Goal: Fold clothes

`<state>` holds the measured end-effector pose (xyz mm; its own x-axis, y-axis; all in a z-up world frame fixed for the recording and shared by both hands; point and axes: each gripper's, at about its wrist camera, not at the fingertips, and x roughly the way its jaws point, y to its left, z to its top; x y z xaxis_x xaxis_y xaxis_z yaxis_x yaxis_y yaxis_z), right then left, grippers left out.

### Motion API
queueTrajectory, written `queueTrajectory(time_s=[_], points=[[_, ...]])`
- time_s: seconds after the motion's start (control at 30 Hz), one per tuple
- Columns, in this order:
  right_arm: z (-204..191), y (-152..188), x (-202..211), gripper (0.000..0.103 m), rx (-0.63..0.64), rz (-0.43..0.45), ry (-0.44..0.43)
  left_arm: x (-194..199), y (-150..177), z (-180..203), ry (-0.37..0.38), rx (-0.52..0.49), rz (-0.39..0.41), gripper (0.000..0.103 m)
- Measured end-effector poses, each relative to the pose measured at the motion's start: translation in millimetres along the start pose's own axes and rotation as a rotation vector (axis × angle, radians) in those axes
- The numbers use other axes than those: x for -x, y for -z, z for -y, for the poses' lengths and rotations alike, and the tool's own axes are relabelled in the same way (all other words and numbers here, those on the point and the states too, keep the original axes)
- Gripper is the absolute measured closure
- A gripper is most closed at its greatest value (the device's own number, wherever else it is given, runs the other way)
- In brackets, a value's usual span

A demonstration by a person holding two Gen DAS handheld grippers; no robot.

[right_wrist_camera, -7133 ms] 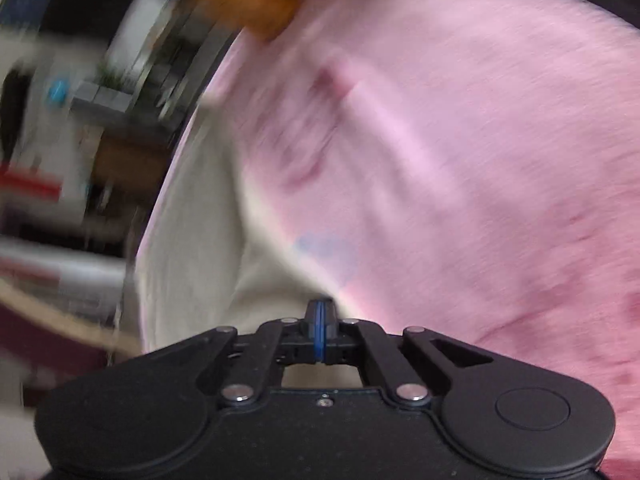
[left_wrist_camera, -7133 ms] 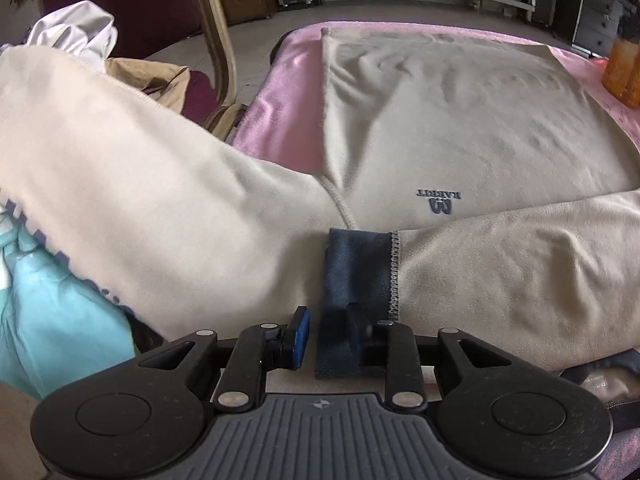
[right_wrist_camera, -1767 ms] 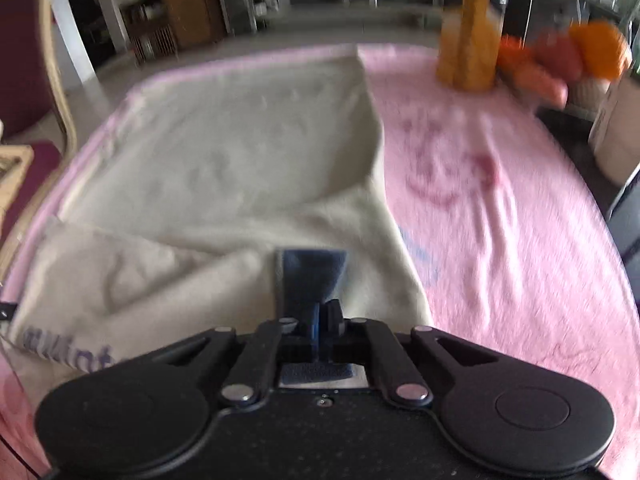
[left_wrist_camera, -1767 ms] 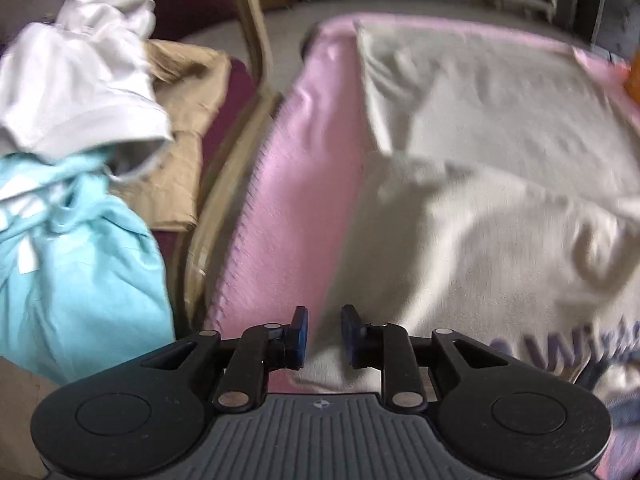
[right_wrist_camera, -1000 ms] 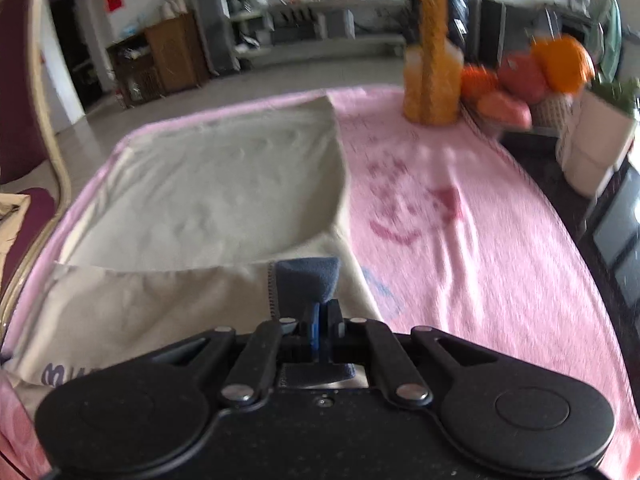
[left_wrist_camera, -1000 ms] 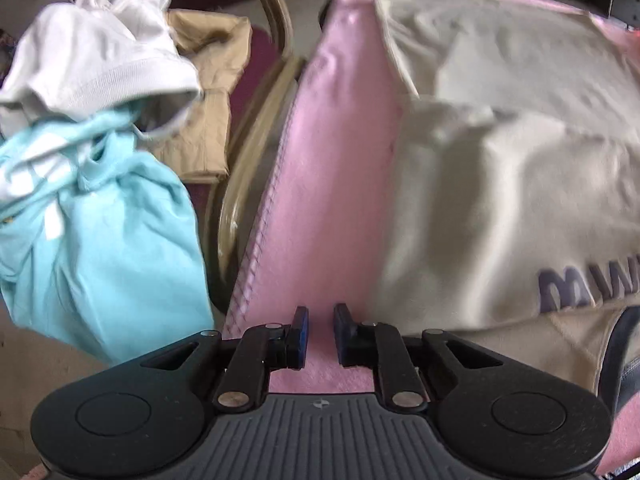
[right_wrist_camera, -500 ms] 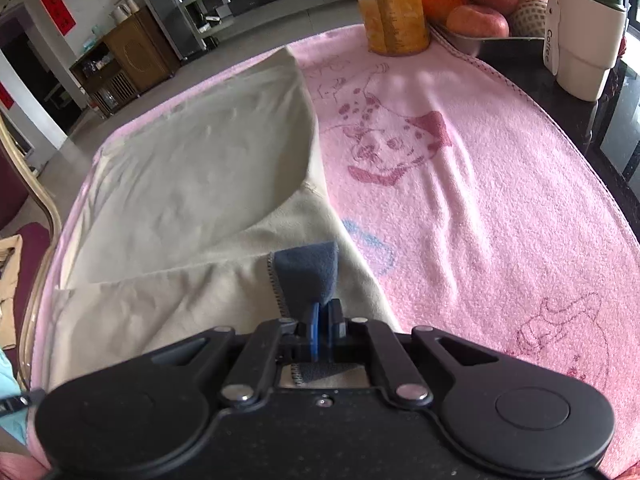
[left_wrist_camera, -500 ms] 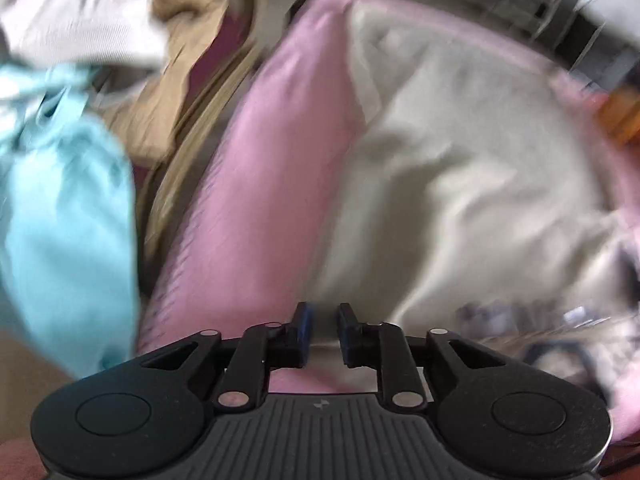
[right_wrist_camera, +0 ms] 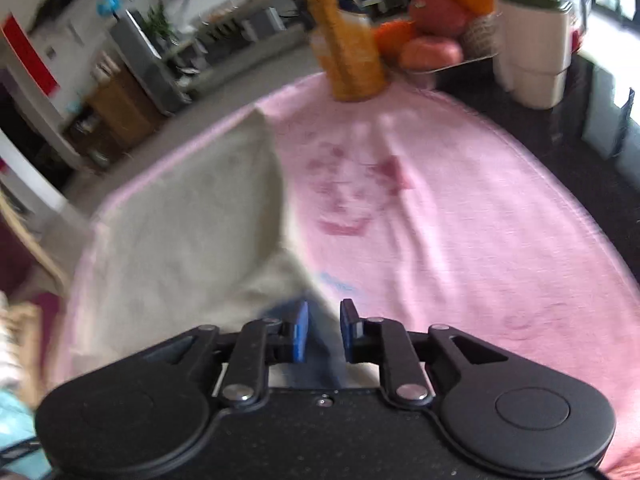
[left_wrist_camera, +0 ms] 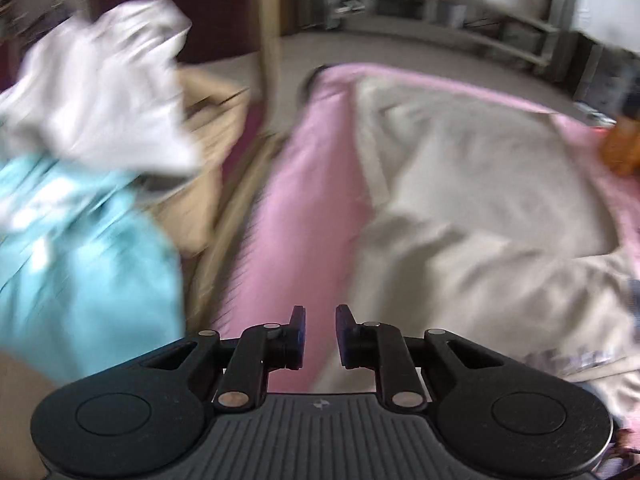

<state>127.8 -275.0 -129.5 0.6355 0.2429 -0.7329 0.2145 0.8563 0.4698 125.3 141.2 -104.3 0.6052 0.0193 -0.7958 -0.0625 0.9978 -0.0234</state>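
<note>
Room: a living space with shelves and cabinets [right_wrist_camera: 120, 108] along the far wall, all somewhat blurred.
Table: covered by a pink towel [right_wrist_camera: 460, 220] printed with a faint red cartoon figure.
Garment: a beige sweatshirt [left_wrist_camera: 472, 200] lies partly folded on the towel, toward the table's left edge, with a dark blue cuff [right_wrist_camera: 320, 320] at the near edge.
Left gripper [left_wrist_camera: 320, 330]: jaws slightly apart and closing, nothing between them, over the towel just beside the sweatshirt's near left corner.
Right gripper [right_wrist_camera: 323, 330]: jaws opening; the blue cuff sits in the gap, the pads no longer pressing it.
Chair: a wooden-framed chair [left_wrist_camera: 240, 208] beside the table's left edge carries a pile of clothes [left_wrist_camera: 92, 128], white, light blue and tan.
Far right corner: an orange bottle [right_wrist_camera: 348, 52], a tray of fruit [right_wrist_camera: 436, 28] and a white pot [right_wrist_camera: 532, 52].
</note>
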Motion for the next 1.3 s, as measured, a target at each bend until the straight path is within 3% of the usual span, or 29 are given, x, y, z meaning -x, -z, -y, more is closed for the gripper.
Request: queueTrajectory(time_s=[0.2,0.3,0.33,0.4,0.47,0.57,0.6,0.63,0.7,0.8,0.9,0.97,1.1,1.3], points=[[-12.3,-8.5,-63.2,0.086,-0.037,-0.312,-0.267,-69.7,-35.1,34.7,0.196,-0.036,-0.095,0.086],[-5.9,-4.4,-98.5,0.086,-0.109,-0.412,-0.31,-87.3,-33.3,27.6,0.126,0.035,-0.087,0.088],[-3.3,-2.5,-108.7,0.094,-0.129,-0.431,-0.307,-89.5,-34.1,21.8,0.103,0.074,-0.078,0.091],[10.4,-4.8,-118.5,0.101,-0.198,-0.406,-0.317,-91.4,-37.1,8.8,0.064,0.155,-0.061,0.091],[33.0,-11.0,-113.9,0.101,-0.308,-0.304,-0.301,-88.2,-38.0,-2.1,-0.005,0.201,-0.025,0.091],[68.5,-18.7,-96.7,0.102,-0.464,-0.125,-0.216,-76.8,-41.4,-17.9,-0.192,0.229,0.027,0.094],[74.1,-18.6,-87.4,0.1,-0.49,-0.086,-0.182,-70.9,-40.7,-20.7,-0.245,0.222,0.041,0.094],[78.7,-18.3,-77.9,0.091,-0.511,-0.05,-0.148,-64.4,-39.5,-22.6,-0.277,0.21,0.047,0.094],[78.7,-15.8,-60.4,0.089,-0.499,-0.029,-0.128,-46.5,-31.9,-21.4,-0.257,0.18,0.015,0.093],[68.0,-7.0,-41.3,0.088,-0.459,-0.112,-0.202,-16.5,-11.2,-11.5,-0.125,0.109,-0.038,0.092],[42.1,6.2,-23.2,0.084,-0.338,-0.217,-0.237,0.6,16.0,12.1,0.018,0.008,-0.066,0.089],[24.8,19.6,-20.7,0.081,-0.272,-0.265,-0.296,1.2,28.6,26.7,0.069,-0.041,-0.07,0.089],[-13.2,30.2,-42.4,0.081,-0.122,-0.305,-0.382,-7.5,31.7,49.0,0.054,-0.11,-0.007,0.091],[-79.4,53.1,-88.4,0.082,-0.009,-0.417,-0.548,-28.4,37.0,51.6,-0.112,-0.166,-0.061,0.091]])
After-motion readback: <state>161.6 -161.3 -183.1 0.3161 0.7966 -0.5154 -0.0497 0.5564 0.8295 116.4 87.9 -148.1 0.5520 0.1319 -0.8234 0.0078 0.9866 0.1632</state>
